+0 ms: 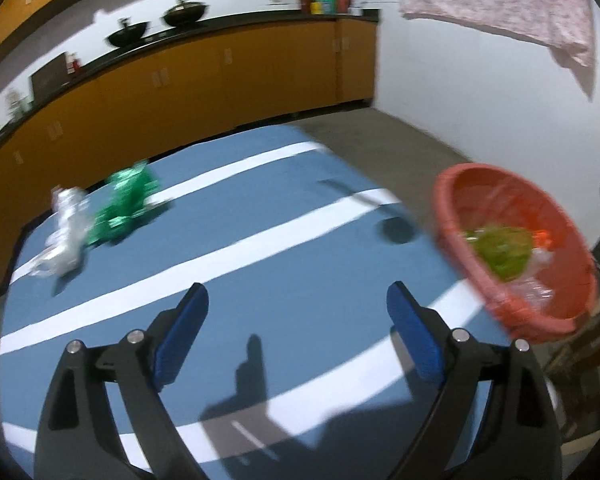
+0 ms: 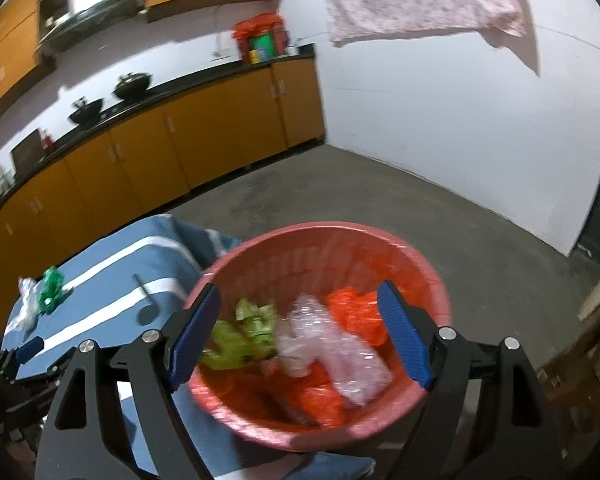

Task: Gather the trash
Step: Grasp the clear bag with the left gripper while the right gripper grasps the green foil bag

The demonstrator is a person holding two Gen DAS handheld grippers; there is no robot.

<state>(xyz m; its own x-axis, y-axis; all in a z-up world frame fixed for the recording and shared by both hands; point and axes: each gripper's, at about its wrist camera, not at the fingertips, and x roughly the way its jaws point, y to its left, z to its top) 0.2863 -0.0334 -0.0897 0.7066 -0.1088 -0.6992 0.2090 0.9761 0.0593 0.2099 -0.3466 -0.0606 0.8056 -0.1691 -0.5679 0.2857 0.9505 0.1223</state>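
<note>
A red plastic basket (image 2: 380, 240) stands at the right end of the blue striped table (image 1: 260, 280). It holds a yellow-green wrapper (image 2: 240, 336), a clear crushed bottle (image 2: 332, 344) and orange plastic (image 2: 360, 312). The basket also shows in the left wrist view (image 1: 460, 216). A green crumpled wrapper (image 1: 128, 204) and a clear plastic wrapper (image 1: 66, 232) lie on the far left of the table. My left gripper (image 1: 298, 300) is open and empty above the table. My right gripper (image 2: 300, 300) is open and empty just above the basket.
Orange cabinets with a black counter (image 1: 220, 60) run along the back, with two woks (image 1: 156, 24) on it. A pink cloth (image 1: 500, 4) hangs on the white wall. Grey floor (image 2: 420, 208) lies beyond the table. Wooden furniture (image 2: 596, 340) stands at the right.
</note>
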